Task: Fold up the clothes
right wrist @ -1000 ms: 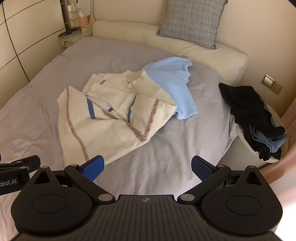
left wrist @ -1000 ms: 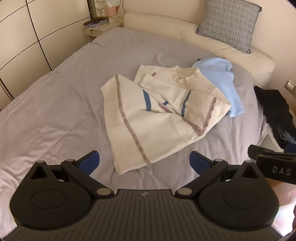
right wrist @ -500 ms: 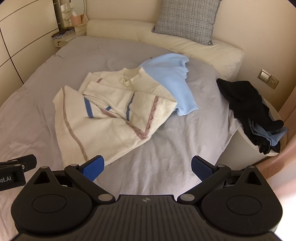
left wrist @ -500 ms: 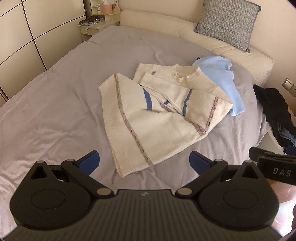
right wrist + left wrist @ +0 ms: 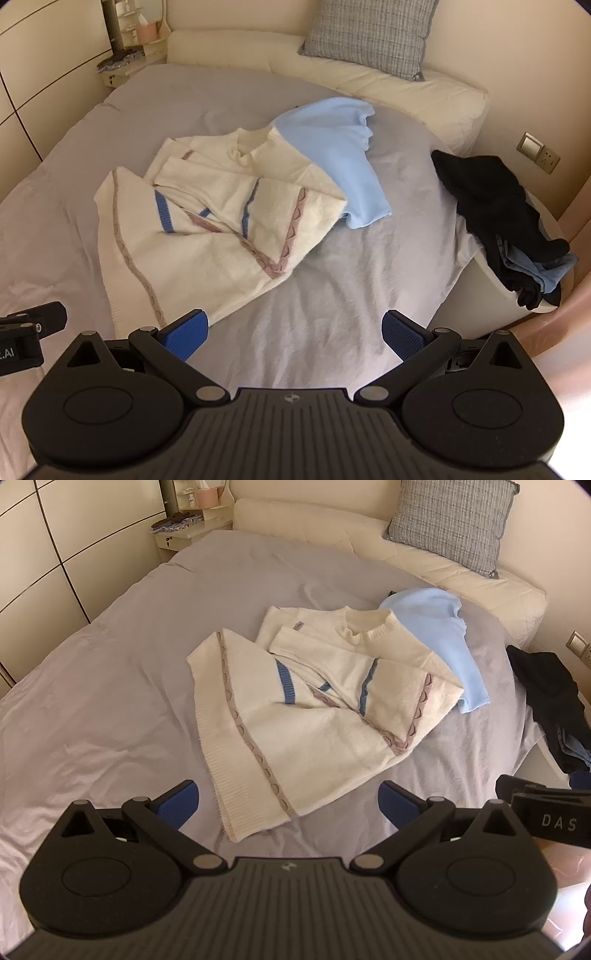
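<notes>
A cream knitted sweater [image 5: 314, 705] with blue and mauve stripes lies partly folded on the grey bed [image 5: 110, 686], both sleeves laid across its front. It also shows in the right wrist view [image 5: 207, 229]. A light blue garment [image 5: 439, 635] lies just behind it, partly under its shoulder, and shows in the right wrist view [image 5: 336, 147] too. My left gripper [image 5: 288, 805] is open and empty, above the sweater's near hem. My right gripper [image 5: 295, 332] is open and empty, above bare sheet to the right of the hem.
A pile of dark and blue clothes [image 5: 506, 218] lies in a white basket [image 5: 480, 295] off the bed's right edge. A grey checked pillow [image 5: 450, 520] leans on the cream headboard [image 5: 332, 531]. A bedside shelf [image 5: 184, 528] stands far left, by wardrobe panels [image 5: 44, 554].
Both grippers have moved forward and lower toward the bed, so the sweater looks nearer. The clothes have not moved. Both grippers stay open.
</notes>
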### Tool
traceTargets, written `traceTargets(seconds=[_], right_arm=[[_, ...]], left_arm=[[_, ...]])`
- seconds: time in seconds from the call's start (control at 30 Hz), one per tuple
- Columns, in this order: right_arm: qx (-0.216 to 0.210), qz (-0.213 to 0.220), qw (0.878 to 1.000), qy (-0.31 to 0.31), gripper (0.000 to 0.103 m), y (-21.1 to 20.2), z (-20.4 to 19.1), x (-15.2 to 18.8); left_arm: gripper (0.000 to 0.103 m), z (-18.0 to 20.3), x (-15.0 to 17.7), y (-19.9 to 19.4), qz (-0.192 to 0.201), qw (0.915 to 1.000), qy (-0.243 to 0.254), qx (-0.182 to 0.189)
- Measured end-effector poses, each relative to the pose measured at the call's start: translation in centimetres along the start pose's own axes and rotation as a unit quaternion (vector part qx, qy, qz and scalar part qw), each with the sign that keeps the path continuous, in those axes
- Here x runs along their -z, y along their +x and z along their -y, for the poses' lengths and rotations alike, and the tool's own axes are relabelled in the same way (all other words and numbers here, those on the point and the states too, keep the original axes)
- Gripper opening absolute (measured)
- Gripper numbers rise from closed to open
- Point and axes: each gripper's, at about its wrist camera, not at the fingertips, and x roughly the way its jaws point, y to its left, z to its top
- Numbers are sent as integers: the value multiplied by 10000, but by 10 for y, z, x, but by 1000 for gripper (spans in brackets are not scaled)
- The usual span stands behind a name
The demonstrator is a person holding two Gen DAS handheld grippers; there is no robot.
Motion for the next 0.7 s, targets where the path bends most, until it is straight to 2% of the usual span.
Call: traceTargets(seconds=[0.23,0.7], right_arm=[[-77,-138,9998,-97,103,29,14,-28],[-121,-610,9977,-280,103,102,46,-85]], left_arm=[[102,16,-24,26,-135,9998,-91,-83],[102,56,-77,104,-656,9976,-201,-133]])
